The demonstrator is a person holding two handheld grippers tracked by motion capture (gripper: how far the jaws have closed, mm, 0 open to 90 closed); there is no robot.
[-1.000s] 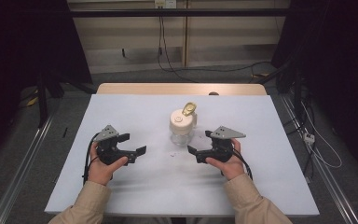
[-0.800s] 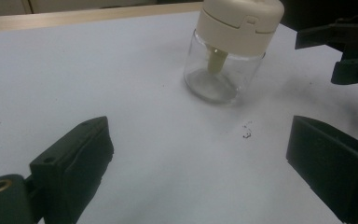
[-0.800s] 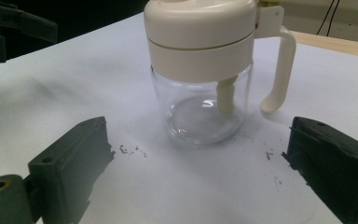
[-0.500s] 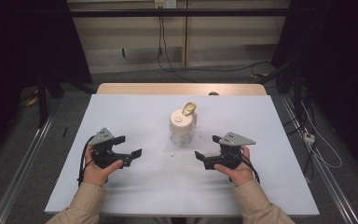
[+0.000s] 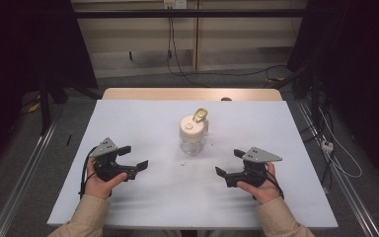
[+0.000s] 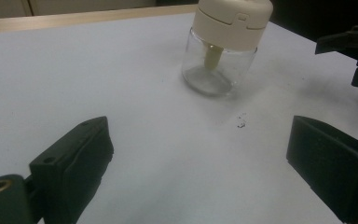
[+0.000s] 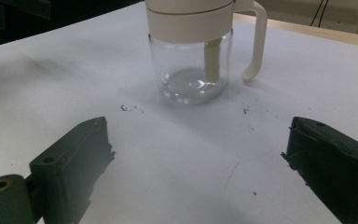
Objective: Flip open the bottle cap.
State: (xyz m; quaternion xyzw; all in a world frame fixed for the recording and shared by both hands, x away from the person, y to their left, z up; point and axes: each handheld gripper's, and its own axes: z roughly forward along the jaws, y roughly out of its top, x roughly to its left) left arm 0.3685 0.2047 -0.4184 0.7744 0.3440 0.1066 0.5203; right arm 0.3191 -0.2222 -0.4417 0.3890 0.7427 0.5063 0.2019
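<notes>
A small clear glass jar (image 5: 193, 142) with a cream lid and a flipped-up cap stands upright at the middle of the white table (image 5: 143, 118). The left gripper view has the jar (image 6: 221, 60) ahead and to the right; the right gripper view shows the jar (image 7: 193, 70) with a cream handle on its right side. My left gripper (image 5: 132, 157) rests at the left of the table, jaws wide apart and empty. My right gripper (image 5: 229, 162) sits at the right, also open and empty. Both point inward toward the jar, well short of it.
Small dark specks (image 5: 182, 163) mark the table surface in front of the jar. The table's wooden far edge (image 5: 192, 94) borders a floor with cables behind. Metal rails run along both sides of the table.
Both hands have drawn their grippers back toward the near edge and slightly outward, away from the jar. The jar has stayed in place.
</notes>
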